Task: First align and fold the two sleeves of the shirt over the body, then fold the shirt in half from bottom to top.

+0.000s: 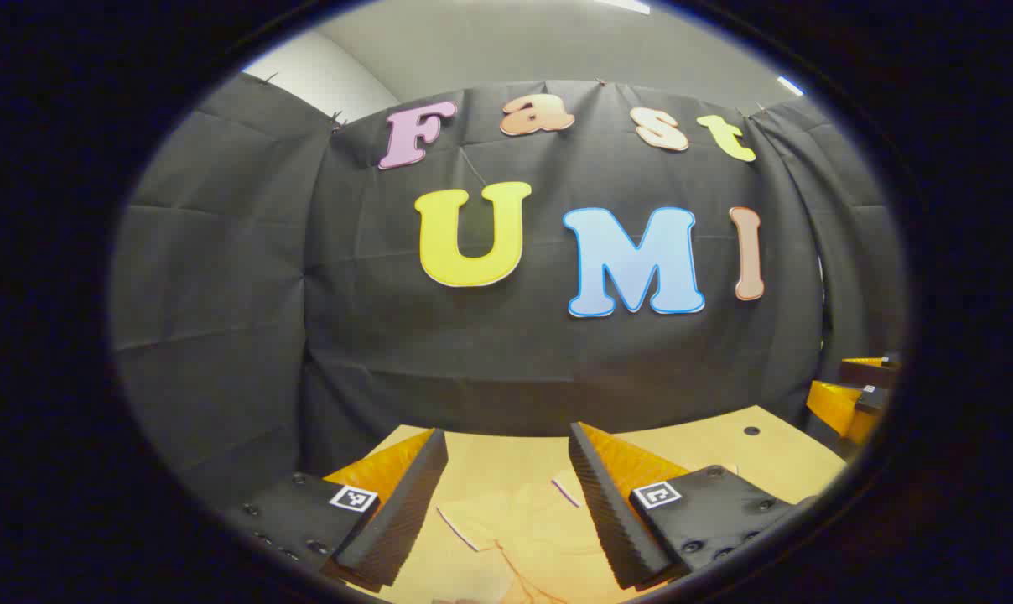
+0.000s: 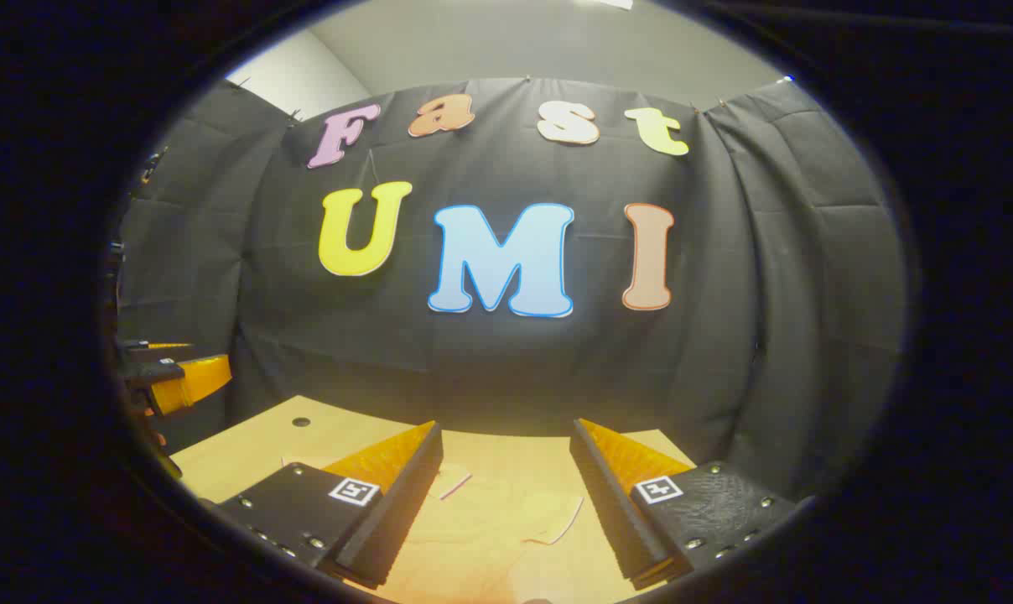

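Left gripper view: one left gripper [image 1: 506,495] hovered, its two ribbed, wedge-shaped fingers [image 1: 397,512] spread wide, nothing between them.
Shirt: one pale shirt [image 1: 515,537] lay flat on the wooden table [image 1: 724,445] below those fingers.
Far right: the right gripper [image 1: 850,394] at the edge.
Right gripper view: right gripper's fingers [image 2: 615,503] also wide, empty.
Shirt there: crumpled cloth under them, left gripper at the left edge.

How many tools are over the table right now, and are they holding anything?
2. The left tool hangs open above the shirt, holding nothing. The right tool is open too, empty, above the same shirt on the table.
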